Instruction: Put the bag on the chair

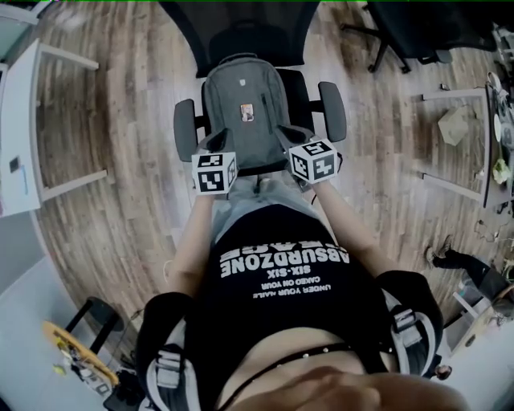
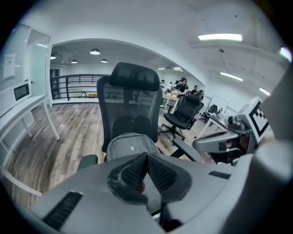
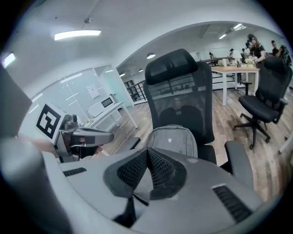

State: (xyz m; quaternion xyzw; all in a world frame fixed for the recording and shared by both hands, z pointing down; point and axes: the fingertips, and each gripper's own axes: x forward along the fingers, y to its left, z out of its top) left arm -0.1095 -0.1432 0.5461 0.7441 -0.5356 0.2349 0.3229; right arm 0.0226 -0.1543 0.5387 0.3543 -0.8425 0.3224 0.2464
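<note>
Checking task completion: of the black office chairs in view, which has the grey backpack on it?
The mesh-backed chair directly before the person: the grey backpack stands on its seat. The other chair, farther right, holds none.

Open-plan office with a pale wood-plank floor (image 1: 120,136) under a white ceiling (image 2: 151,23).
Long strip lights (image 2: 219,37) and round downlights (image 2: 94,51) glow overhead. A white table (image 2: 27,107) stands along the left wall, with a microwave (image 2: 21,91) near it and glass partitions (image 3: 87,98) close by. A black railing (image 2: 75,87) crosses the far end of the room. A spare black swivel chair (image 3: 268,98) sits out on the floor, near a wooden-topped table (image 3: 233,68) where several people (image 3: 254,45) stand in the distance.
</note>
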